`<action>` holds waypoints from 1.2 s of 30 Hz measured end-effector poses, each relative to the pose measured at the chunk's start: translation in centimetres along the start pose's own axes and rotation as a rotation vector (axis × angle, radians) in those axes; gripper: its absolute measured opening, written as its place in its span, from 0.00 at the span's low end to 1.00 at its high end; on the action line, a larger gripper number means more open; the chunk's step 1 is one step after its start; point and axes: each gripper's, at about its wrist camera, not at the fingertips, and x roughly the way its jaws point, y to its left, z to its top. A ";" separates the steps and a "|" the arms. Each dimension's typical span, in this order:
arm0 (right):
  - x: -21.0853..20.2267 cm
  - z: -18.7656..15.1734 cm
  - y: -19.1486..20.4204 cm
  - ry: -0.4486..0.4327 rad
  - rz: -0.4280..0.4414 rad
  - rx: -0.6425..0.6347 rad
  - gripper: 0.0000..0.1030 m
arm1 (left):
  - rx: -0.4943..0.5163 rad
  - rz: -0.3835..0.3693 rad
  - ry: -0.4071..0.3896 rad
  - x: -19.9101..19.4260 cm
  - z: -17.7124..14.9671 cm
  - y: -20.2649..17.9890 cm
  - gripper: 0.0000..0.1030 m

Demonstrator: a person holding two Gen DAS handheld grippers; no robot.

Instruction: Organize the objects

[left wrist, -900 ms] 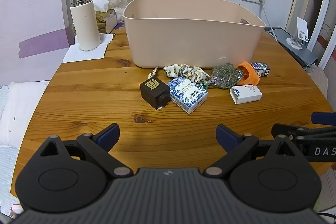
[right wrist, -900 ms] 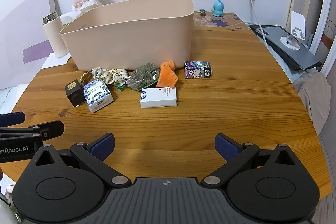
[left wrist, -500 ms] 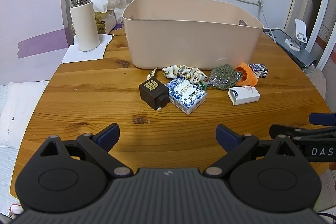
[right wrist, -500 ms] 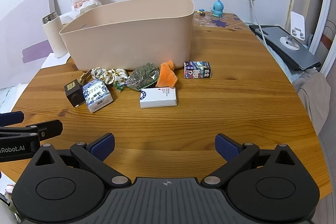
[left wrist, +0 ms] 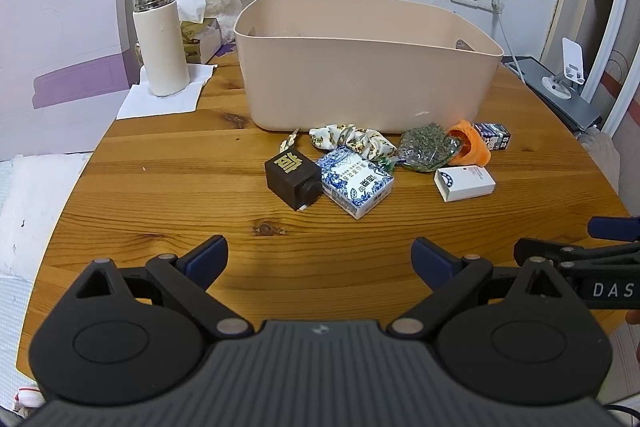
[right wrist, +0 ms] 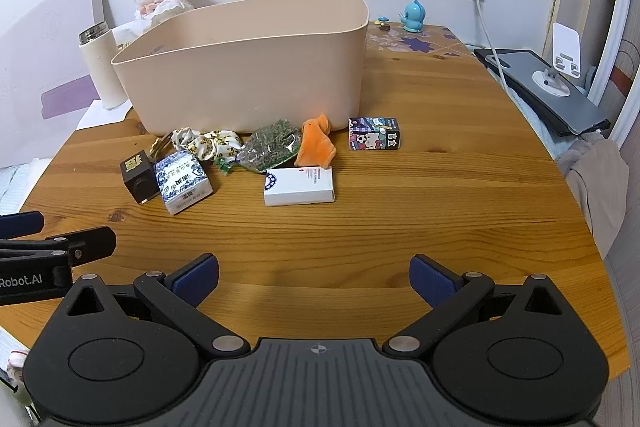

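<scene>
Loose objects: we see them strewn on the table point(left wrist: 168, 187) just in front of the beige bin point(left wrist: 368, 79), all still outside it.
Dark cube box point(left wrist: 293, 175): stiff, probably light; we would pinch its flat sides. It carries a gold character we cannot read surely.
Blue-and-white packet point(left wrist: 357, 184): touching the cube; a rigid carton with Chinese print too small for us to read; take it across the narrow width.
Patterned fabric point(left wrist: 352, 141): soft and floppy, so we would bunch it at the middle.
Bag of dried herbs point(right wrist: 272, 145): crinkly, slippery film, likely crushable; grip a corner.
Orange plush point(right wrist: 316, 145): soft and forgiving.
White box point(right wrist: 299, 185): stiff, with a round blue logo; grip the long edges.
Cartoon box point(right wrist: 374, 133): small carton reading "盲盒".
Left gripper point(left wrist: 319, 259): fingers wide apart, holding nothing, low over the table.
Right gripper point(right wrist: 314, 277): fingers likewise wide and empty; its side reads "DAS", the left one's "Robot.AI".
</scene>
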 end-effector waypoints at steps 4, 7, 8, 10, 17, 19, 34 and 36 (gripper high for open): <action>0.1 0.1 0.0 -0.003 -0.005 -0.004 1.00 | 0.000 0.000 -0.001 0.0 0.0 0.0 0.96; 0.2 0.2 0.0 -0.004 -0.006 -0.006 1.00 | 0.001 0.001 0.000 0.1 0.1 0.1 0.96; 0.2 0.2 0.0 -0.004 -0.006 -0.006 1.00 | 0.002 0.001 0.001 0.1 0.1 0.0 0.96; 0.2 0.1 0.1 -0.005 -0.003 -0.008 1.00 | 0.001 -0.001 0.000 0.1 0.1 0.1 0.96; 0.1 0.2 0.3 -0.010 -0.002 -0.021 1.00 | 0.001 -0.001 0.000 0.2 0.1 0.1 0.96; 0.1 0.2 0.4 -0.012 -0.004 -0.022 1.00 | 0.001 -0.002 -0.001 0.2 0.1 0.1 0.96; 0.5 0.6 0.3 -0.017 -0.015 -0.029 1.00 | 0.011 -0.002 -0.002 0.3 0.5 0.3 0.96; 0.7 0.7 0.3 -0.016 -0.015 -0.030 1.00 | 0.009 -0.002 -0.004 0.5 0.6 0.6 0.96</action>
